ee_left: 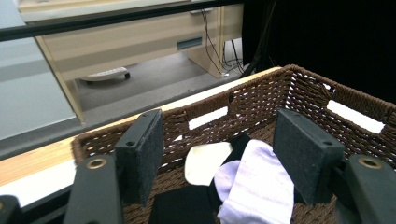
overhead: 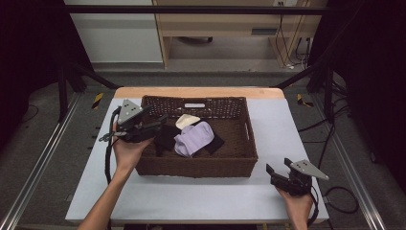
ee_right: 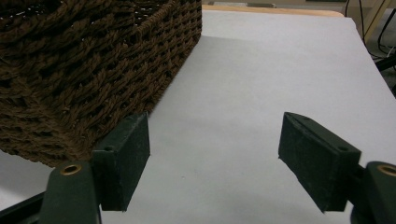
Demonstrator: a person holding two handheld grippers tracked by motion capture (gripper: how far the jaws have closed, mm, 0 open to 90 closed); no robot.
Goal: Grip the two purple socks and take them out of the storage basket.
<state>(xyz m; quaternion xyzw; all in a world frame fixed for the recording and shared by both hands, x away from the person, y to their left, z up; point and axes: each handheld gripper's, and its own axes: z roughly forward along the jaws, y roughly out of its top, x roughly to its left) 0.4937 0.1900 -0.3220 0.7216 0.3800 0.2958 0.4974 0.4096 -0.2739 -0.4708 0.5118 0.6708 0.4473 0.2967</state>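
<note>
Left gripper (overhead: 160, 125) over the wicker basket's (overhead: 196, 167) left rim, jaws wide above a lilac sock (overhead: 194, 138) (nothing held); right gripper (overhead: 277, 168) near-right on the table (overhead: 201, 196), jaws wide, empty

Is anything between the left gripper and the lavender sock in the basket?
Nothing visible. The left gripper hangs open over the basket, already inside its left rim, and the lavender sock lies exposed on top of the black cloth, straight ahead between the jaws. A cream piece lies just behind it.

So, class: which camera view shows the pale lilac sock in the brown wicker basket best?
The high view: the pale lilac sock lies whole in the brown wicker basket. The left gripper view crops the sock; the right gripper view shows the basket's outer wall.
</note>
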